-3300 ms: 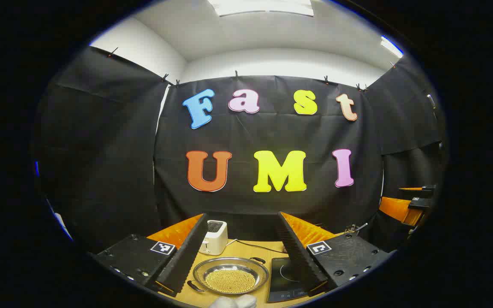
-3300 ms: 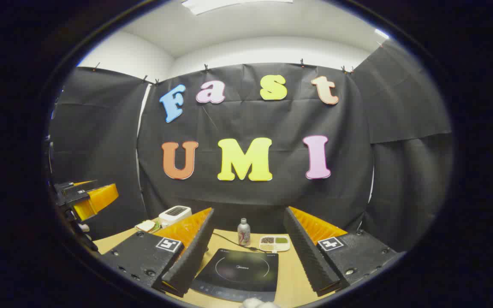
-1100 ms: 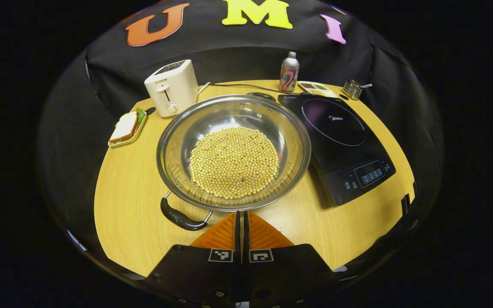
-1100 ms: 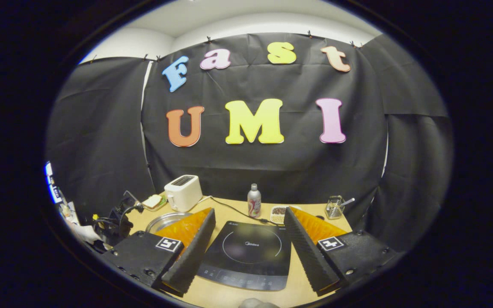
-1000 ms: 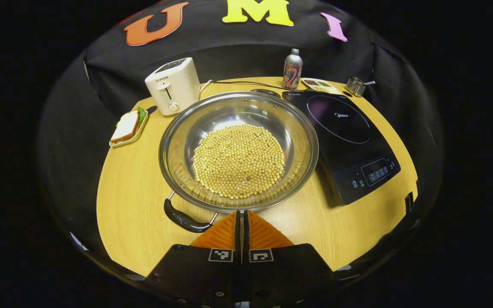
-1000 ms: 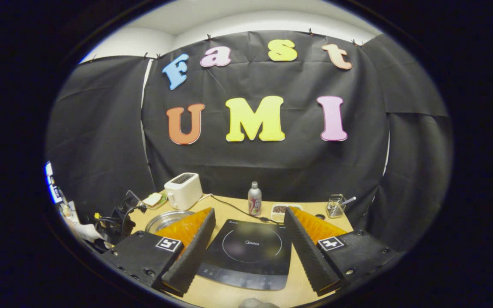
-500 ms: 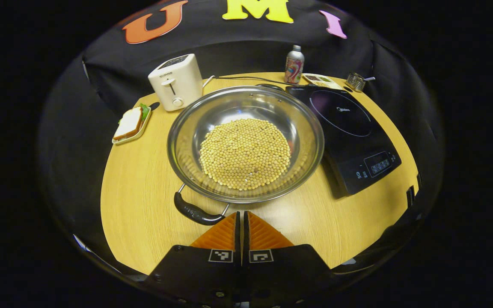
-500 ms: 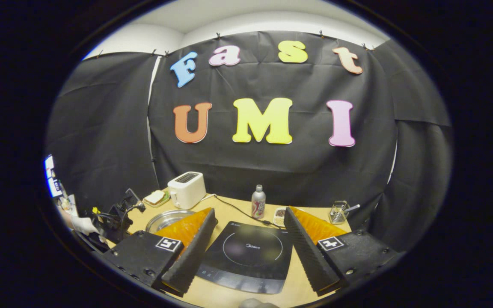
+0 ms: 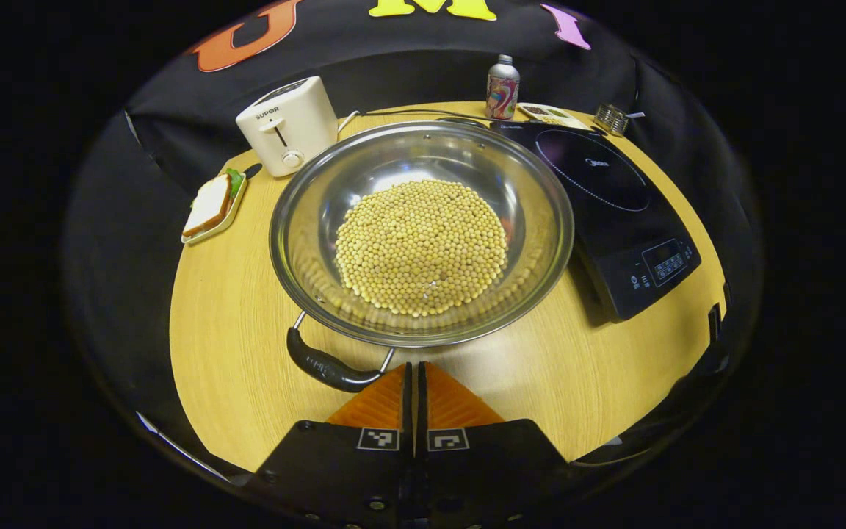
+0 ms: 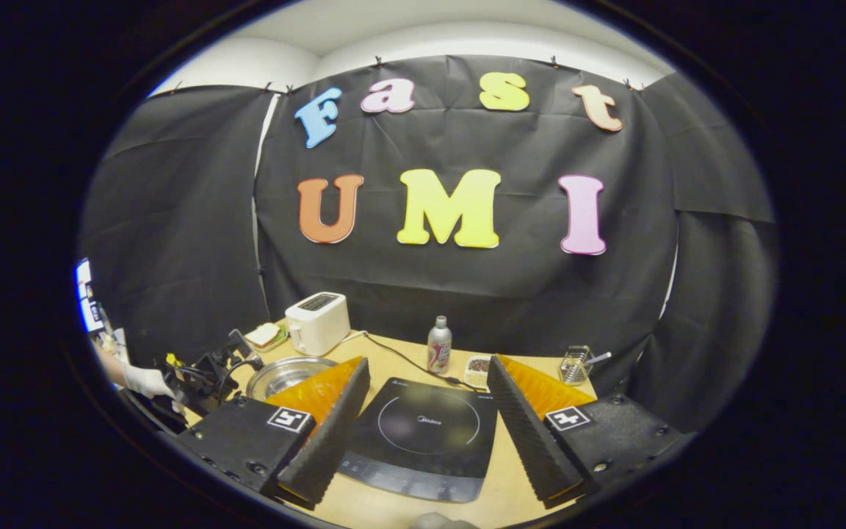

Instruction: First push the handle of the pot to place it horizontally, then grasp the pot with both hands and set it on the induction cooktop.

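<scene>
In the left gripper view the left gripper (image 9: 416, 366) has its fingers pressed together with nothing between them, their tips just beside the near handle (image 9: 329, 367) of the pot (image 9: 423, 231). The pot sits on the surface (image 9: 232, 316) full of small yellow beans (image 9: 421, 246), with the induction cooktop (image 9: 610, 213) just beside it. The handle lies off to one side of the tips, so a push could slide past it, or drag the whole pot and spill beans.

In the right gripper view the right gripper (image 10: 427, 411) has its fingers spread wide and empty, above the induction cooktop (image 10: 423, 433), well apart from the pot (image 10: 283, 375). It is far from the pot's other handle, so the later two-handed lift could start lopsided.
</scene>
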